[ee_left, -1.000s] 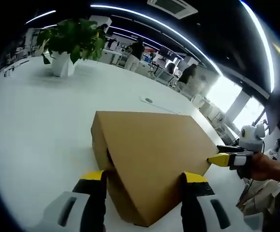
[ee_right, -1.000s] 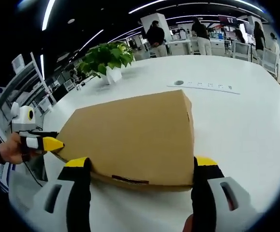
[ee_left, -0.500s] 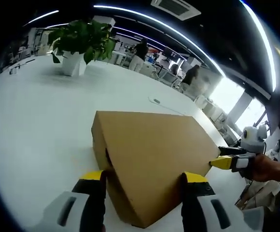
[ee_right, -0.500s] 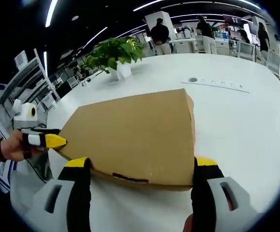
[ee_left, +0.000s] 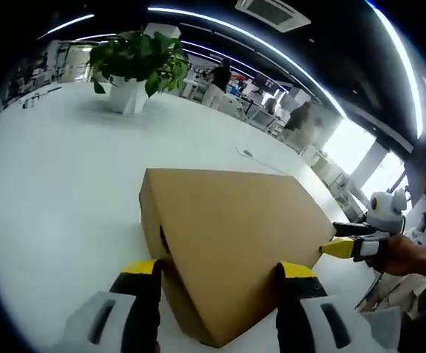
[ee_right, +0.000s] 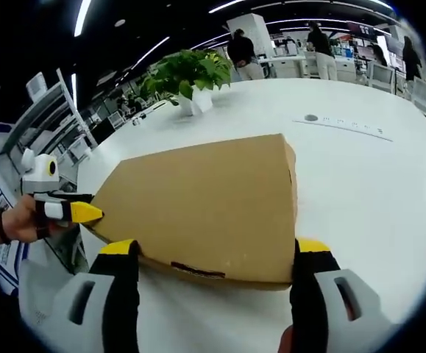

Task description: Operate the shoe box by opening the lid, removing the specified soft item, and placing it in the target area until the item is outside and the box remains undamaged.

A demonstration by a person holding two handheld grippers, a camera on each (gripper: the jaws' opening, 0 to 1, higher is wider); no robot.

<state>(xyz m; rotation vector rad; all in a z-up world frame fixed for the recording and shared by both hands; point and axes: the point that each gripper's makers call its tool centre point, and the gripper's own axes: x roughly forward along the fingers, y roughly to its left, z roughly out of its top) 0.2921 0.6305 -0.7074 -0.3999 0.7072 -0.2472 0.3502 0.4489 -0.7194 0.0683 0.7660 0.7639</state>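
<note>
A closed brown cardboard shoe box [ee_left: 227, 235] lies on the white table [ee_left: 51, 184]. In the left gripper view one end of the box sits between my left gripper's [ee_left: 216, 283] yellow-tipped jaws, which press on its sides. My right gripper [ee_left: 336, 243] meets the opposite end, held by a hand. In the right gripper view the near edge of the box [ee_right: 205, 198] spans the gap of my right gripper [ee_right: 216, 257], while the left gripper [ee_right: 80, 213] touches the far left corner. The lid is down and the box's contents are hidden.
A potted green plant [ee_left: 135, 66] [ee_right: 187, 73] stands on the far side of the table [ee_right: 367, 184]. A flush socket strip [ee_right: 341, 123] lies in the tabletop beyond the box. People stand among desks in the background.
The box keeps its place between both pairs of jaws while the room behind shifts; the plant has drifted right and nearer in both views. The lid stays down.
</note>
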